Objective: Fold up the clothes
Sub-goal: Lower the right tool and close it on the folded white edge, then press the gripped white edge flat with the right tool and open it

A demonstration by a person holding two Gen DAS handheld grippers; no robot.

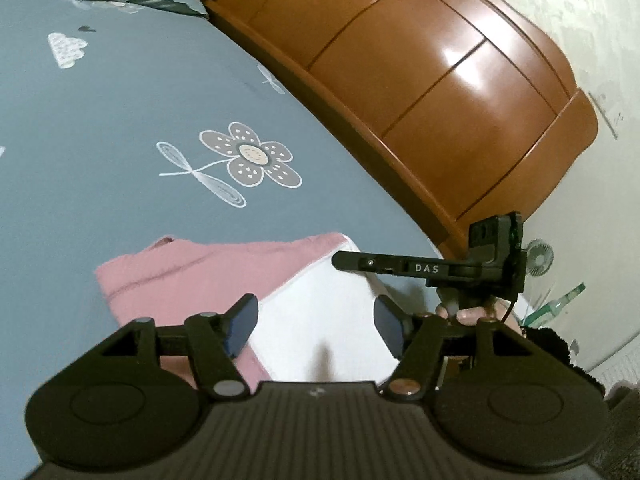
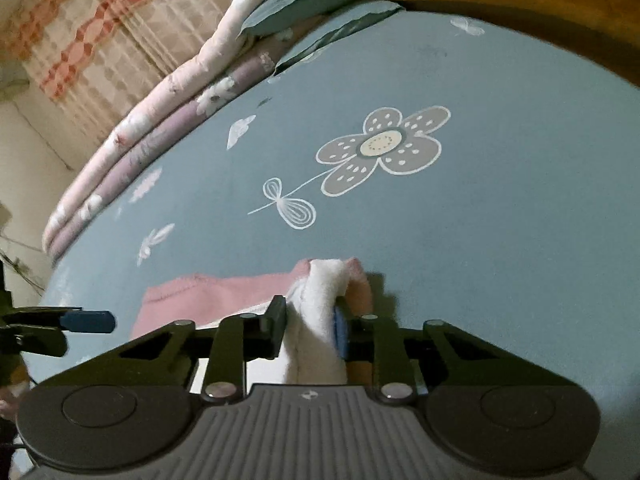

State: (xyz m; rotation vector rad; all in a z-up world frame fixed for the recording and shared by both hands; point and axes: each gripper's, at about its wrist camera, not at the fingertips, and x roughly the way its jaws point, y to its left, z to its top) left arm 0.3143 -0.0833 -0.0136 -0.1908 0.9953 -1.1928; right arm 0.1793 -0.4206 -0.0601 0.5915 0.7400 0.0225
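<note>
On the blue flowered bed (image 2: 480,240), my right hand-held gripper (image 2: 310,332) pinches a bunched edge of the pink-and-white fleece garment (image 2: 224,292); my left hand-held gripper (image 1: 316,320) hangs spread above it. Next I'd carry that edge over, keeping layers aligned.

Garment (image 1: 208,280): lay on the bed sheet (image 1: 120,100), near its front edge.
Headboard (image 1: 420,80): stood behind the bed sheet.
Pillows (image 2: 312,4): lay at the sheet's far end, on stacked quilts (image 2: 160,128).
Fan (image 1: 539,258): stood beside the headboard.
</note>
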